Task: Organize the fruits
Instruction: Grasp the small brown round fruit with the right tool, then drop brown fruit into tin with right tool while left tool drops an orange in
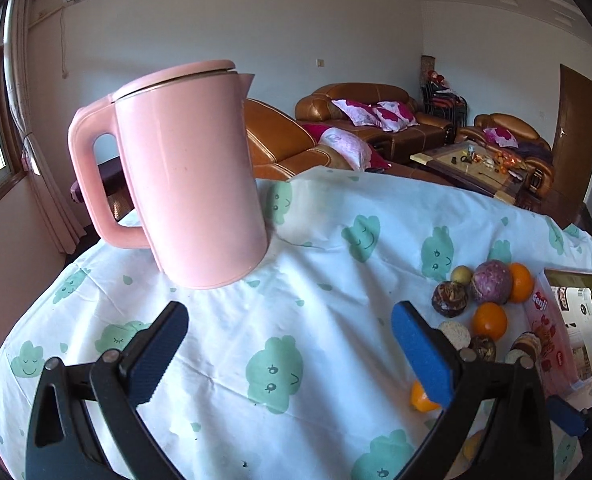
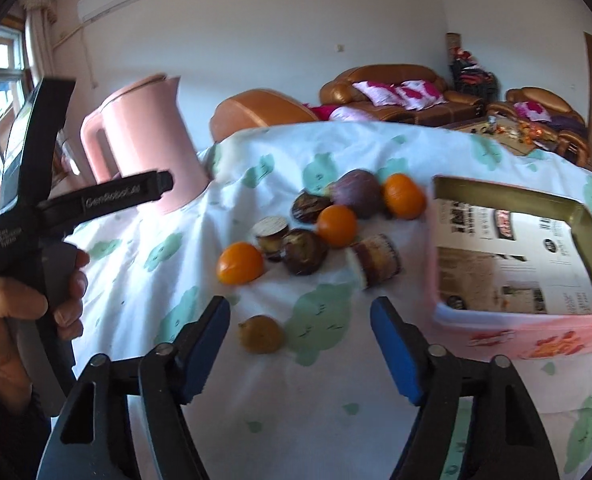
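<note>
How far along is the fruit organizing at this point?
Nothing looks done: the box holds no fruit that shows. Nothing is in hand either; the left gripper and the right gripper are both open. Left: the oranges, the purple fruit and the rest lie on the tablecloth.

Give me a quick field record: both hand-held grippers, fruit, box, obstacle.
left hand-held gripper: open, empty, facing the kettle
right hand-held gripper: open, empty, over the cloth
fruit: oranges, purple fruit, small brownish fruit, all loose on the tablecloth
box: open, no fruit visible inside
obstacle: pink kettle, upright, left of the pile
</note>
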{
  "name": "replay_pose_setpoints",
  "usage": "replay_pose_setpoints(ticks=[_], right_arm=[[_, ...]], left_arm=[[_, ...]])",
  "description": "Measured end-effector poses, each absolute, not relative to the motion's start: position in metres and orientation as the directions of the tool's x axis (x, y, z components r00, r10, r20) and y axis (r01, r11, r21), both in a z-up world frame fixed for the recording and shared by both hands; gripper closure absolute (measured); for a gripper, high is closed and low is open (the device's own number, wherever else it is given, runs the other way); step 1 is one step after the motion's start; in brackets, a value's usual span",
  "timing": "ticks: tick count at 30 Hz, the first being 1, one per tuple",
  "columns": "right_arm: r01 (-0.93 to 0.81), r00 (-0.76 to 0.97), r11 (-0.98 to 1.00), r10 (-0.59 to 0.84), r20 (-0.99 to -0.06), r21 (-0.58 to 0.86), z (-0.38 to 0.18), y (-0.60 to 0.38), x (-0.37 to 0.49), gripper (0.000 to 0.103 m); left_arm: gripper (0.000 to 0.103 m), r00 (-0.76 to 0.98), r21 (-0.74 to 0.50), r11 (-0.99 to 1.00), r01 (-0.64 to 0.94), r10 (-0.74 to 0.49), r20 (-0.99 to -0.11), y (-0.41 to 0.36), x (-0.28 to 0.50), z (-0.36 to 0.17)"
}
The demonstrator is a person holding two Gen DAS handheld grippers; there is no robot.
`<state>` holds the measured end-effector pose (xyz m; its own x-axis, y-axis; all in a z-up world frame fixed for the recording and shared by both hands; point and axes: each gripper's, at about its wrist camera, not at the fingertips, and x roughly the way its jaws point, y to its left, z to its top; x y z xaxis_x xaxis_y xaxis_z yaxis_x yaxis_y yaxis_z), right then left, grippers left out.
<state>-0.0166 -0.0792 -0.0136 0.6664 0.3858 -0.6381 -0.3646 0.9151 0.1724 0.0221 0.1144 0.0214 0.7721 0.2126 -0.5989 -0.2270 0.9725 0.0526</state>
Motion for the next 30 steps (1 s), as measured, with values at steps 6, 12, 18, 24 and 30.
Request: replay_pose_setpoints(ticks=[6,12,18,24,30], right_arm=[[-0.433,0.584,0.897,0.354,-0.730,0.088,-0.028,-0.035,-0.008,0.054],[-0.421,0.549,0.903,0.331,-0.768,0.087,-0.033,-0.037,-0.009,0.071],[-0.347,0.611,0.931,0.316,-0.726,0.113,-0.018,-0.074,-0.013,0.071],[-0.270,0.731,0.949,0.310,-0.608,0.160,0.019,-0.124,-0.025,0.071],[-0.173,0.805,0.979,0.201,-0.559,0.104,0.037,-0.155,-0.024,0.071]], left_arm=[[0.000,0.757,0.123,0.987,-0.099,0.155,-0.635,0.098,0.028,0.015],[0.006,0.719,0.066,0.997,0.047,0.012,-0.695,0.082,0.031,0.004],[0.021,0.680,0.042,0.991,0.126,-0.056,-0.731,0.069,0.031,-0.008],[0.028,0.633,0.001,0.984,0.178,-0.113,-0.766,0.060,0.037,-0.022],[0.059,0.600,-0.043,0.977,0.209,-0.163,-0.783,0.054,0.045,-0.038]])
